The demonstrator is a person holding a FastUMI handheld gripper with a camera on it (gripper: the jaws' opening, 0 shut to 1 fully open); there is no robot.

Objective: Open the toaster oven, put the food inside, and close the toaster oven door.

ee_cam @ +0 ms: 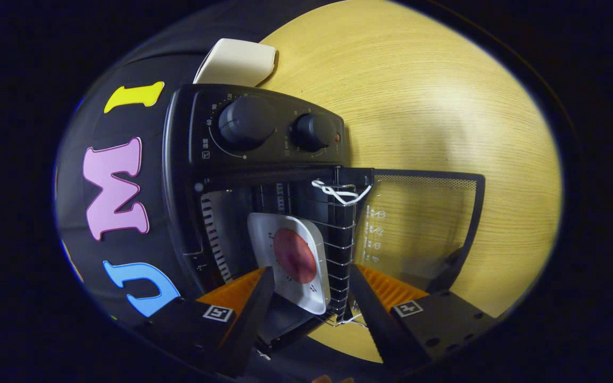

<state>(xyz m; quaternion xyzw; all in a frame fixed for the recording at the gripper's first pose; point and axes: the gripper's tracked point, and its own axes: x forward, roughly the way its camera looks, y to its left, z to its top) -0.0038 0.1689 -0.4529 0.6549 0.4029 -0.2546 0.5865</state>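
Spreading widest across the gripper view is the pale yellow wood-grain bench, its fine lines curving beneath everything else. On it stands the black toaster oven, seen turned on its side by the camera's roll, with a smooth, glossy control panel carrying two round black knobs ringed by small white markings. The tinted glass oven door with a dotted black border hangs fully open, lying flat over the bench so the wood grain shows through it. Inside the dark cavity a thin chrome wire rack runs across the opening, with a white cord knotted to its front bar. A cream-coloured, rounded-corner object sits just beyond the oven; what it is cannot be told. Resting within the cavity, against the rack, is the white rounded-square plate holding a flat, round, reddish-brown piece of food. The hand-held gripper has its ribbed fingers spread apart, the plate lying just ahead of and between them, neither finger pressing on it.
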